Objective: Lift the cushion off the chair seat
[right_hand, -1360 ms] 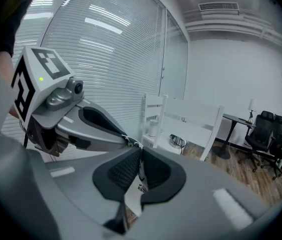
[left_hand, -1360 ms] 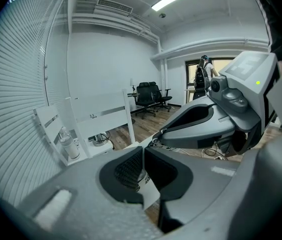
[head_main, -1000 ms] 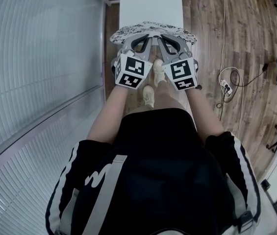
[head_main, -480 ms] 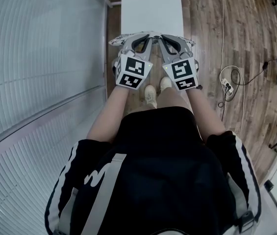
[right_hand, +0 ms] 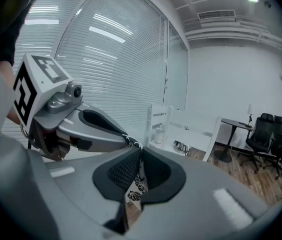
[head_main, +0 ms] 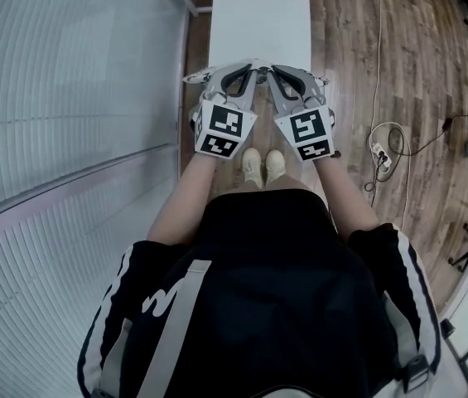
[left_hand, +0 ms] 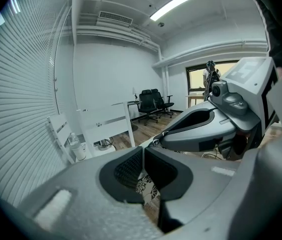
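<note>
Blinds (head_main: 68, 98) fill the left side of the head view, and just right of them the action sits at upper centre. The left gripper (head_main: 248, 66) has its jaws pressed together on the cushion (head_main: 198, 76). In the left gripper view the dark pads (left_hand: 131, 169) pinch a fold of the flower-print fabric (left_hand: 144, 186), which hangs below them. The cushion shows only as a thin patterned strip running across behind both grippers, at the near edge of the white chair seat (head_main: 258, 23). The seat itself looks bare.

Over to the right gripper (head_main: 282, 68), and it is the same story. Its jaws (right_hand: 140, 170) are squeezed onto the same printed cloth (right_hand: 135, 186), held side by side with its partner. Far right, a power strip and cable (head_main: 383, 149) lie on the wooden floor, well apart from the chair.

By my reading the lift itself is the step in hand, and it is nearly done. The cushion seems to hang from the two pinches rather than rest on the seat, though the head view cannot show a gap beneath it. The next move, I judge, calls for both grips to hold firm and rise together, level, so the fabric does not slip from one side.

The count is one cushion, one chair seat beneath it, two grippers, both clamped, and two pale shoes (head_main: 252, 166) on the floor below the hands.
</note>
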`<state>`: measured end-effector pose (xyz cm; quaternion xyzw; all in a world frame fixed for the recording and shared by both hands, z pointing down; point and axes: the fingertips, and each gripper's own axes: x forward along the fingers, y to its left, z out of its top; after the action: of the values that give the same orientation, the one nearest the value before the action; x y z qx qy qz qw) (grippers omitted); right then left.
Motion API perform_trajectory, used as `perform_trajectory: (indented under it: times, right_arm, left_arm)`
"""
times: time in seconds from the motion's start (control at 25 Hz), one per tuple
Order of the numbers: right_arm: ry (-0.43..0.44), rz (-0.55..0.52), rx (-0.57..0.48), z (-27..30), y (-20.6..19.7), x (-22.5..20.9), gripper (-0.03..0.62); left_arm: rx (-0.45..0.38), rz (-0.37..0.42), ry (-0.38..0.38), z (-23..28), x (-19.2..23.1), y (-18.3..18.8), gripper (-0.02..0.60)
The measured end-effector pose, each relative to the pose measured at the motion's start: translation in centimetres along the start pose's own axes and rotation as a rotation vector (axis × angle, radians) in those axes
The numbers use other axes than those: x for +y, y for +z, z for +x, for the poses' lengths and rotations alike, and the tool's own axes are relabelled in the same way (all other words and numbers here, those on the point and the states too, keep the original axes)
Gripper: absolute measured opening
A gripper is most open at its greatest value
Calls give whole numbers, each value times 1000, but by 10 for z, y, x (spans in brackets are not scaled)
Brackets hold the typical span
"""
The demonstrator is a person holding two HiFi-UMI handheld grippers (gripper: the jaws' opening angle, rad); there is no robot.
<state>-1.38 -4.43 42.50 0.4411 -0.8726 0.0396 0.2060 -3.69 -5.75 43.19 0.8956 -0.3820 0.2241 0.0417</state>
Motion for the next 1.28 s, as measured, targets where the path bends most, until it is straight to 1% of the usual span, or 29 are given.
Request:
perform_trajectory:
  times: [0.24,0.6,0.8,1.12,1.28]
  right_arm:
    - [5,-14,-30,-19,16,0,8]
    - [12,-59,-99,-49,50,-4,8]
    - [15,-75,-132,-58,69,-11,8]
    - [-7,-91,-197,-75,99,-25,6]
    - [-25,-92,-226,-80,114,-35,6]
  left_arm:
    - [-32,1,25,-13,-8,18,17]
    - [-100,22,57,-36,-18,59,17]
    - [-128,35,60,-43,-18,78,17]
    - [-191,37,70,-50,-19,116,17]
    - [-222,51,76,-50,-17,134,17]
